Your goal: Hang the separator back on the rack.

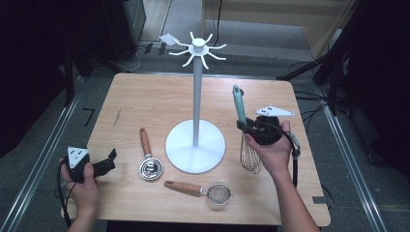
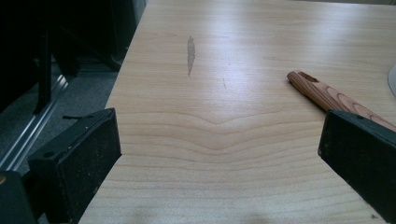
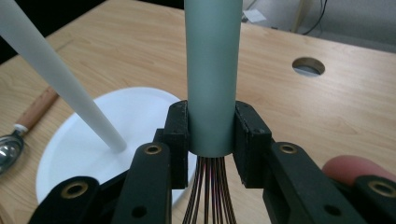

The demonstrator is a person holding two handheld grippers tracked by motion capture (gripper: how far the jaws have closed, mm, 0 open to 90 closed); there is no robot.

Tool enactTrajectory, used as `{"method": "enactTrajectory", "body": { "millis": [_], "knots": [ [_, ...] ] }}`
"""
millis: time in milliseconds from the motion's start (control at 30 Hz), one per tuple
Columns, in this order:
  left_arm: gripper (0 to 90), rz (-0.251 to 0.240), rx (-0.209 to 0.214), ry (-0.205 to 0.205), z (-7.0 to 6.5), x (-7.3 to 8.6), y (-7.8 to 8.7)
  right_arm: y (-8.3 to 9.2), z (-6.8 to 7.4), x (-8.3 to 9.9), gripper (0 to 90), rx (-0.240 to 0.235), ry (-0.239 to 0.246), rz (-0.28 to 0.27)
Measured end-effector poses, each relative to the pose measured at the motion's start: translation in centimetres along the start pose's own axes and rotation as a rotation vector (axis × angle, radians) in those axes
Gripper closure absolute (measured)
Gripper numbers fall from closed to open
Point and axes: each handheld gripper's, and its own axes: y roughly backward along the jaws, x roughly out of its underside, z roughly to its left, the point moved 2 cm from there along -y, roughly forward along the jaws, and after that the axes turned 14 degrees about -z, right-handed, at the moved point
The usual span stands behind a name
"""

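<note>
Step in hand: the right gripper (image 1: 247, 126) is clenched on the whisk (image 1: 245, 135), its jaws pressing both sides of the teal handle just above the wires, as the right gripper view shows (image 3: 212, 140). The whisk stands near upright, handle up, wires hanging down over the table (image 1: 145, 96). It looks like the carry toward the hanging stand (image 1: 196, 87).

Whisk position: to the right of the stand's round white base (image 1: 195, 146), apart from it, near the table's right side.

Left gripper: the left gripper (image 1: 104, 162) rests at the front-left corner, jaws spread wide with nothing between them; bare wood lies ahead of it (image 2: 219, 154).

Next move: likely a lift to the level of the hooks (image 1: 198, 48) at the pole's top, then setting the handle's end onto 1 hook. That calls for height and a steady upright handle.

Edges: the table's right edge is near the right hand; a round hole (image 3: 307, 66) sits beyond the whisk.

Open room: the back half of the table is bare. The scoop (image 1: 149, 162) and strainer (image 1: 208, 191) lie in front of the base, below the likely path.
</note>
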Motion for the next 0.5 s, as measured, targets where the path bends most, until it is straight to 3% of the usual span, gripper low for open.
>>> {"method": "enactTrajectory", "body": {
  "millis": [500],
  "knots": [
    [0.0, -0.001, -0.002, -0.009, -0.1, 0.0, 0.0, 1.0, 1.6, -2.0, 71.0, -0.081, -0.014, -0.126]
  ]
}}
